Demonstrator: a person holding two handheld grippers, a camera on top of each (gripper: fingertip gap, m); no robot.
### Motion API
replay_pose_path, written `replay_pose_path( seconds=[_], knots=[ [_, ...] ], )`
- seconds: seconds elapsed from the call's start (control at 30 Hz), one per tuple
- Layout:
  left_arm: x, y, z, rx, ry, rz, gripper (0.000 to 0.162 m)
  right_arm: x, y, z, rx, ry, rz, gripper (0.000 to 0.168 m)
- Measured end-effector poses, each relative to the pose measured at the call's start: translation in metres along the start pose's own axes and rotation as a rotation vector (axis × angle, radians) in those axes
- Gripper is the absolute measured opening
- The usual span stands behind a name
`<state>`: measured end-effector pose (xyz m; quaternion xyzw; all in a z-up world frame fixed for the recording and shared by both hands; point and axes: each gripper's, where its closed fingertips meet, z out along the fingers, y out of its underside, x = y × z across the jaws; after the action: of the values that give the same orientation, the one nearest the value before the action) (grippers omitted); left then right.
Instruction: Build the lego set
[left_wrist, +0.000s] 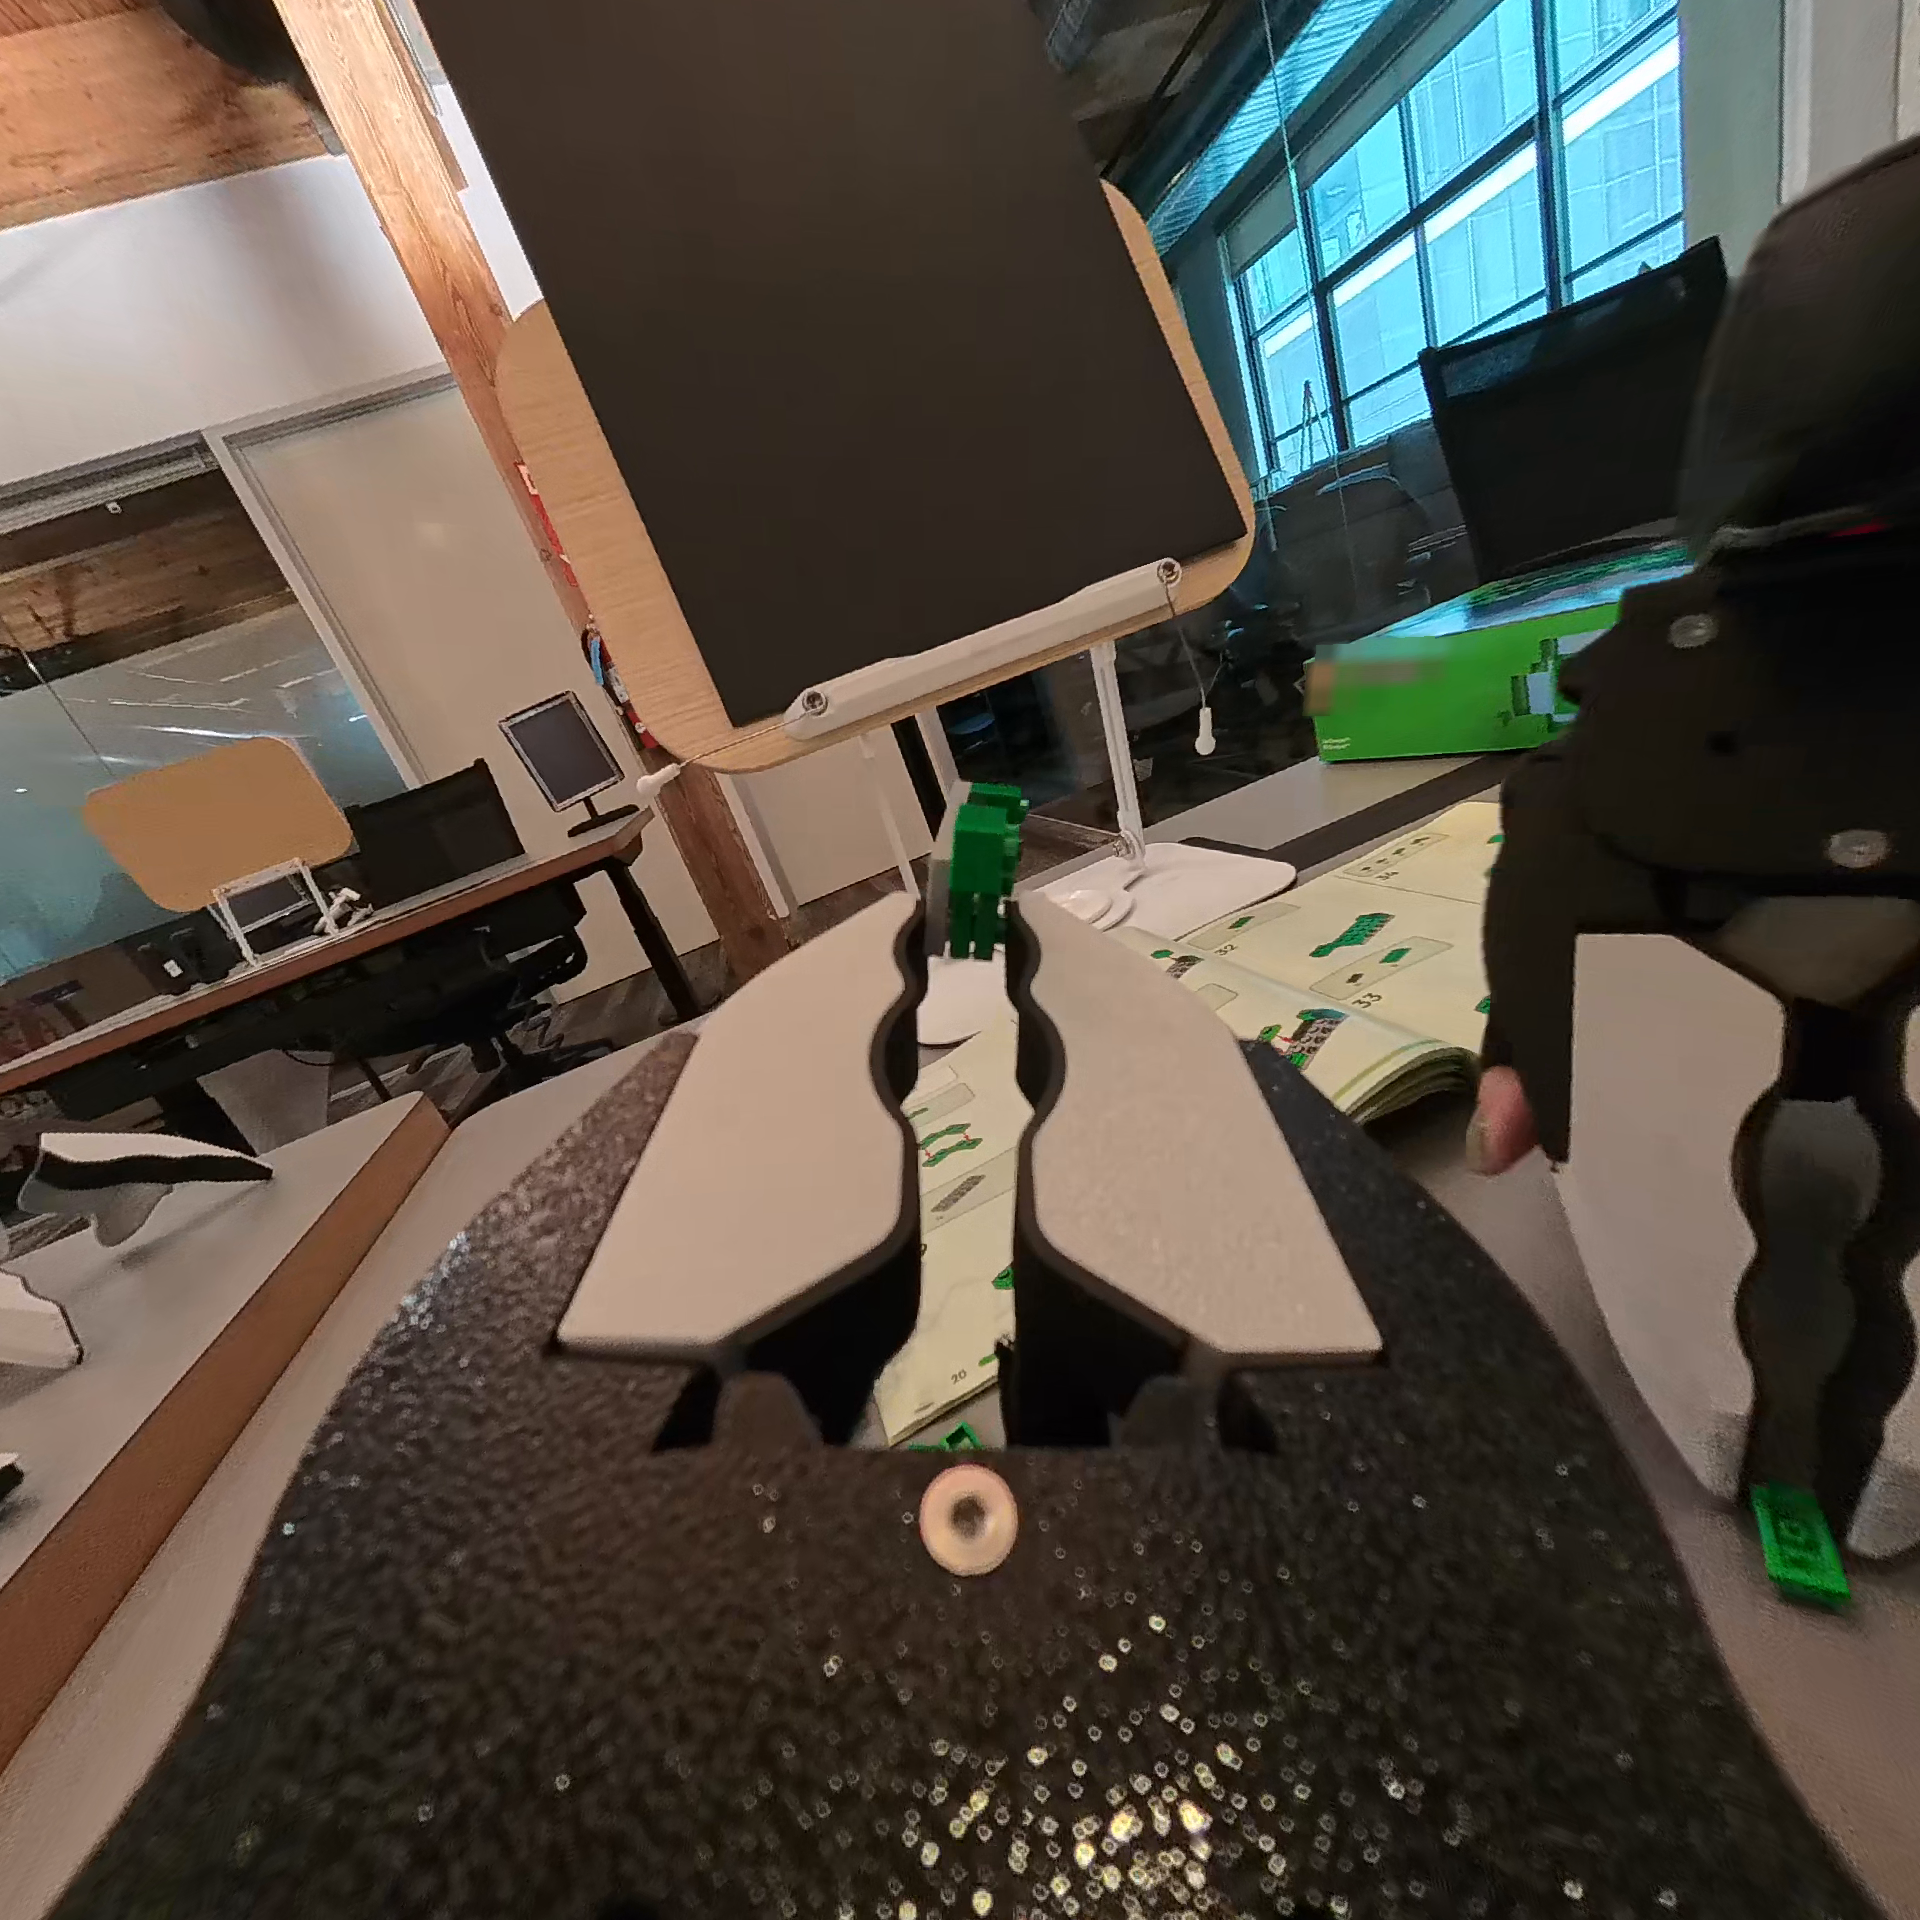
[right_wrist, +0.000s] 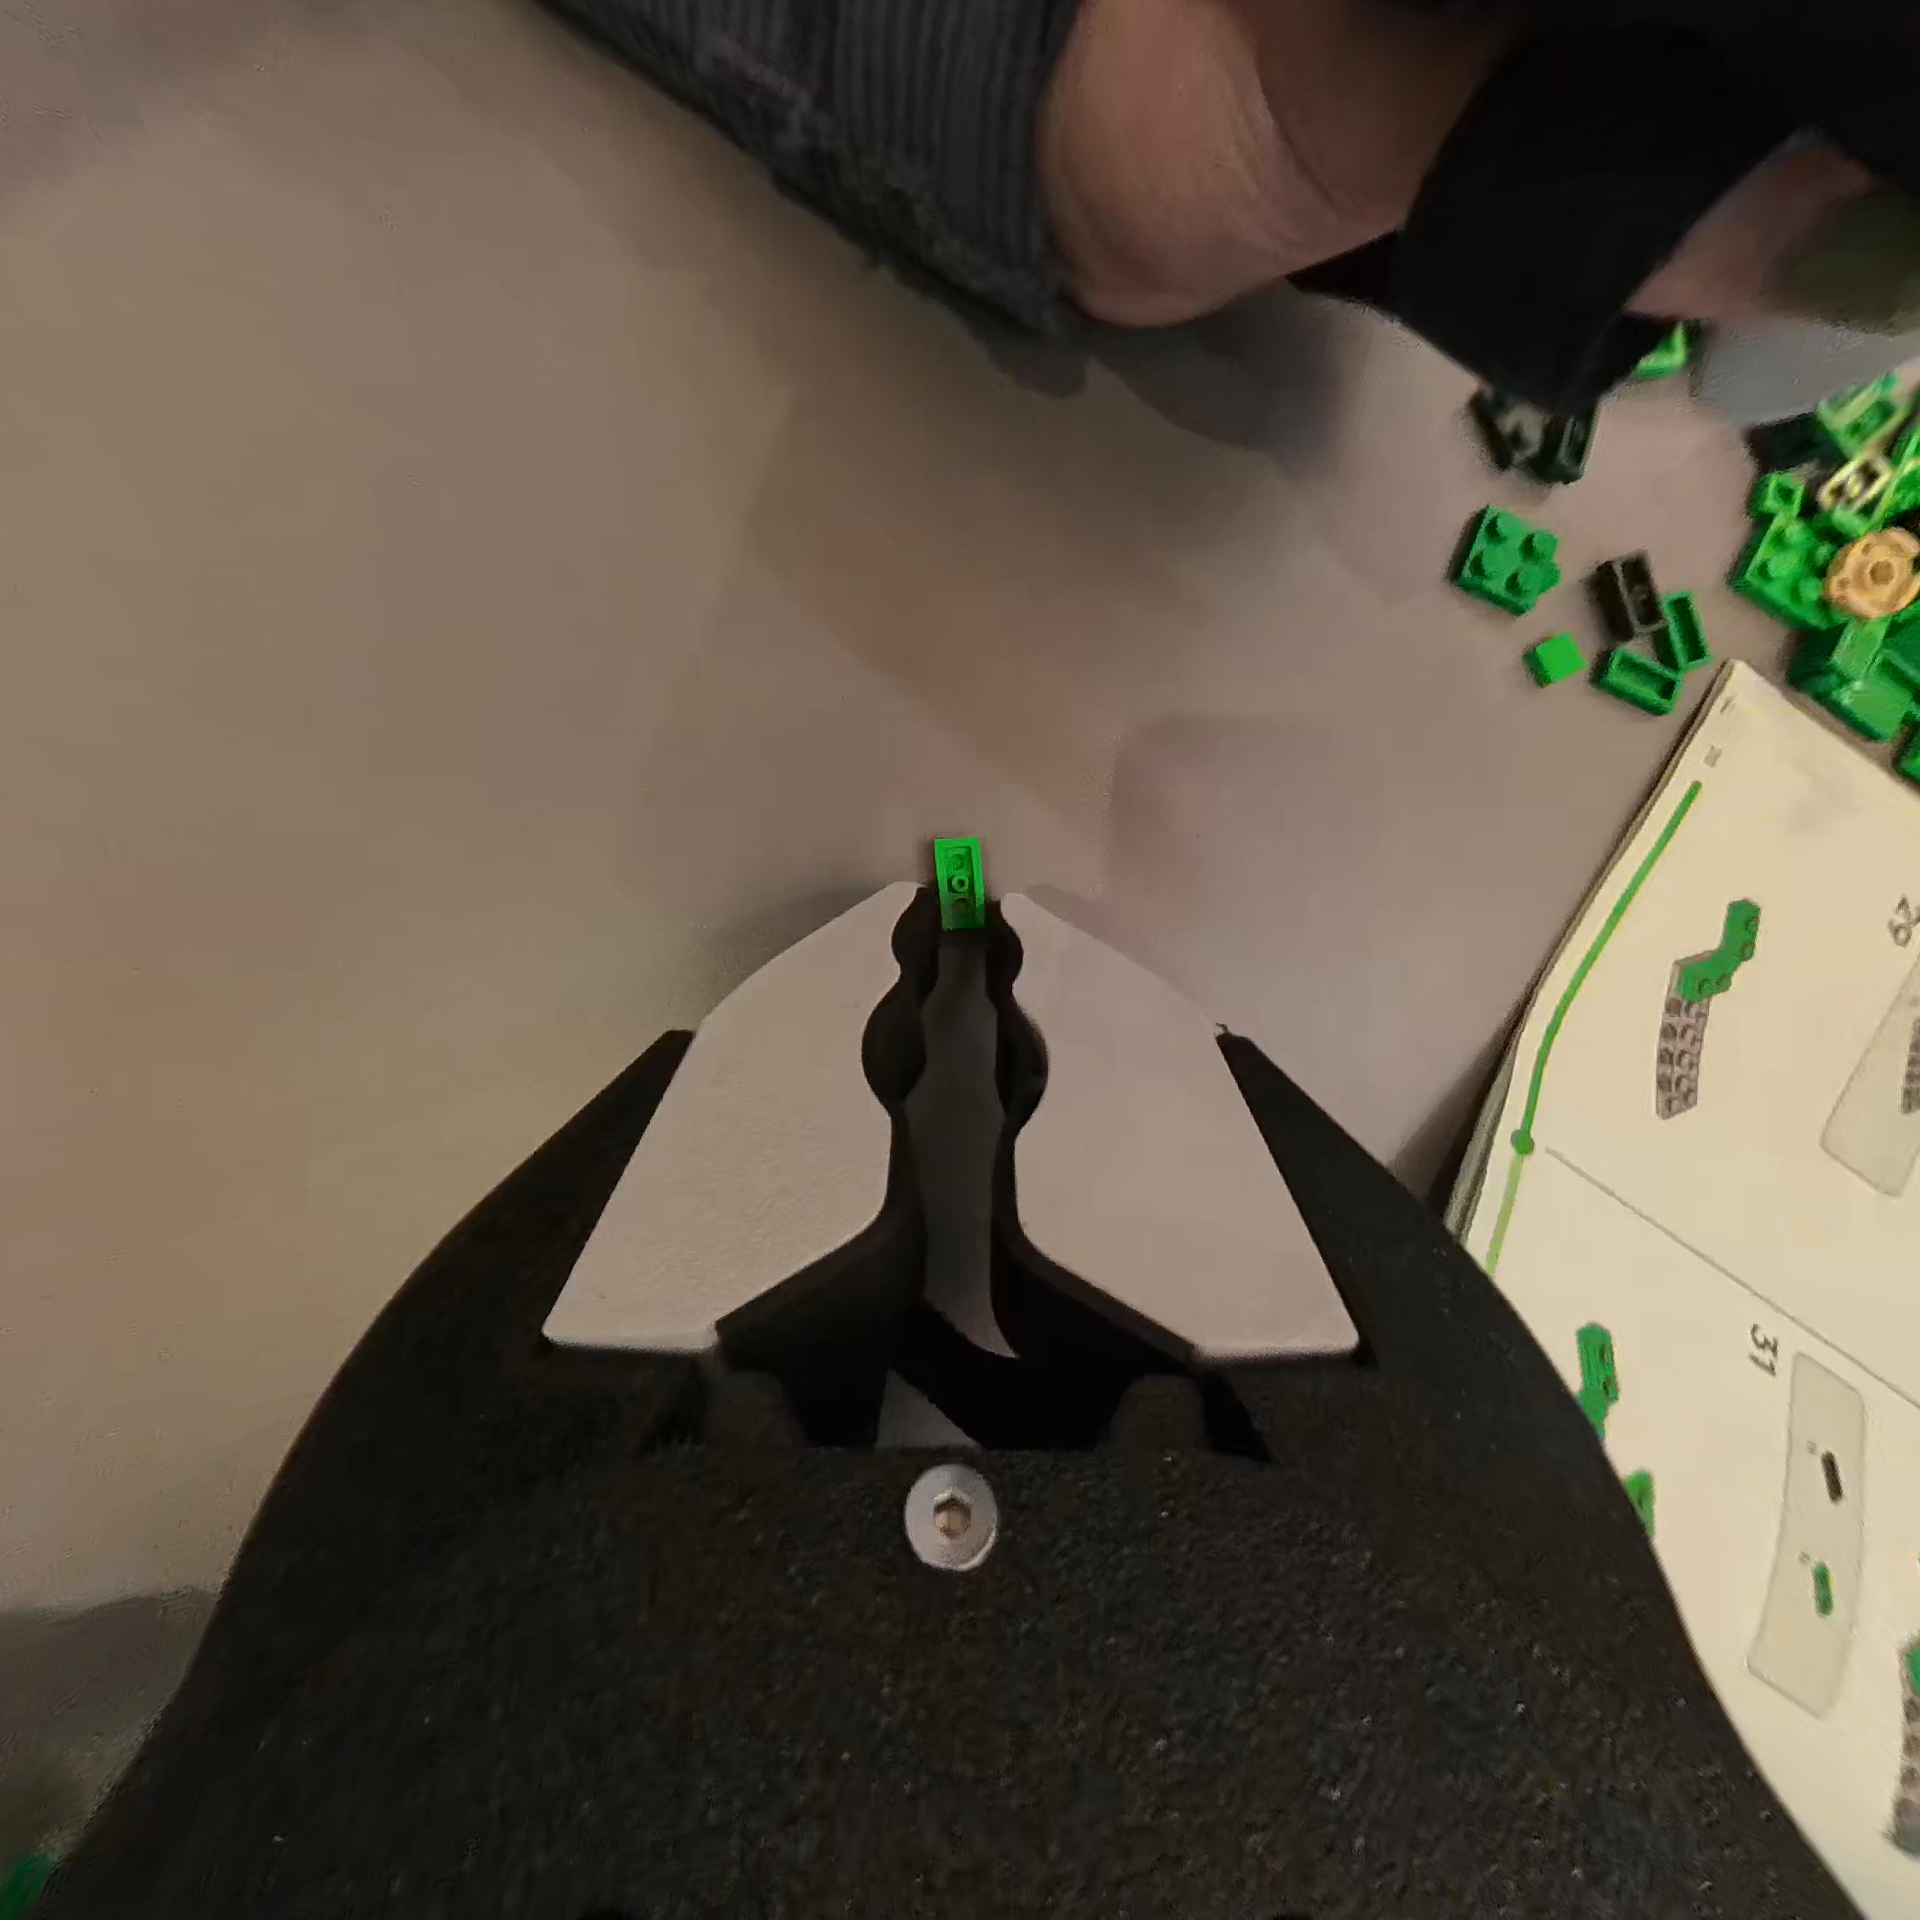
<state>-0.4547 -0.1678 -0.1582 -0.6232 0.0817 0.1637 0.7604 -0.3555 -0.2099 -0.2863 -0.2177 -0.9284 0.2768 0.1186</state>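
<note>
My left gripper (left_wrist: 964, 920) is shut on a green brick assembly (left_wrist: 982, 868) that stands up from its fingertips, held above the table. My right gripper (right_wrist: 958, 906) is shut on a small bright green plate (right_wrist: 958, 883), held flat-side out just above the grey table (right_wrist: 416, 623). In the left wrist view the right gripper (left_wrist: 1803, 1507) points down at the right, with the same green plate (left_wrist: 1797, 1543) at its tips. An open instruction booklet (left_wrist: 1340, 966) lies on the table; it also shows in the right wrist view (right_wrist: 1714, 1195).
Loose green and black bricks (right_wrist: 1766, 582) lie at the upper right beside the booklet. A person's hand and sleeve (right_wrist: 1143, 177) cross the top. A dark tilted board on a white stand (left_wrist: 831, 395) and a green box (left_wrist: 1455, 686) stand at the table's back. There is about 15 cm between the tips of the two grippers.
</note>
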Motion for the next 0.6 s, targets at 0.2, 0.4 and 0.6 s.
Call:
replay_pose_path(
  seconds=[0.2, 0.4, 0.6],
  knots=[
    [-0.003, 0.001, 0.0, 0.001, -0.005, -0.021, 0.013, -0.019, 0.031, -0.047, -0.259, 0.014, 0.106, 0.008],
    [-0.004, 0.001, -0.001, 0.004, -0.007, -0.033, 0.013, -0.117, 0.075, -0.117, -0.489, -0.026, 0.383, 0.008],
    [-0.002, 0.001, 0.0, 0.001, 0.002, -0.03, 0.013, -0.238, 0.146, -0.17, -0.881, -0.171, 0.77, 0.008]
  ],
)
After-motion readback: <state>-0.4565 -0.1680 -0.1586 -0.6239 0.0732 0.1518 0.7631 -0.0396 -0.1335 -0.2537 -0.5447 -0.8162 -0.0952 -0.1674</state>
